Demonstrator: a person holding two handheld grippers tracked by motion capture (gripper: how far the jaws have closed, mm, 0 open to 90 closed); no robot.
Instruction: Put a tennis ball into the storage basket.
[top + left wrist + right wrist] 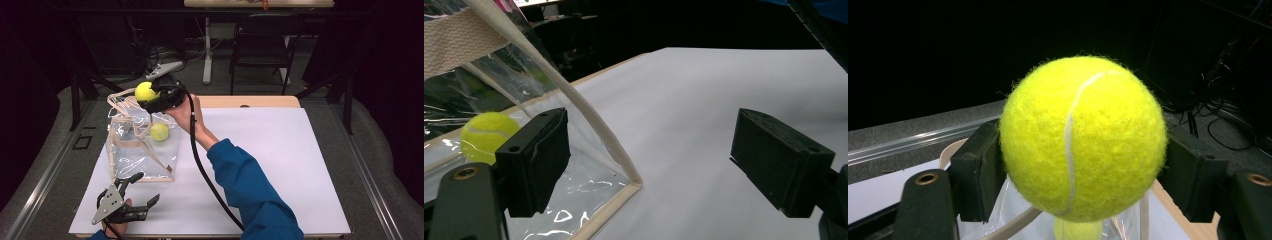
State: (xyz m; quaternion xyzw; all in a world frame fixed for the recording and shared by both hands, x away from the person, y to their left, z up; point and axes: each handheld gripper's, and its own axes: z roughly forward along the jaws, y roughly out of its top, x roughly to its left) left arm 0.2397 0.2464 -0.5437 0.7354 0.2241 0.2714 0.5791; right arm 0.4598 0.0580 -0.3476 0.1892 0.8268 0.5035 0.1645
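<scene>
Above the clear bag [142, 150], the right gripper [150, 95] clamps a tennis ball [145, 91]; the left gripper [145, 189] rests agape.

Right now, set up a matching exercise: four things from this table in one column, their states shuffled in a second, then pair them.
1. right gripper
2. left gripper
3. second tennis ball
4. clear bag

A. lies inside the bag
B. jaws open, nothing between them
C. stands on the white table top
D. jaws shut on a tennis ball

Pairs: 1-D, 2-B, 3-A, 4-C
</scene>
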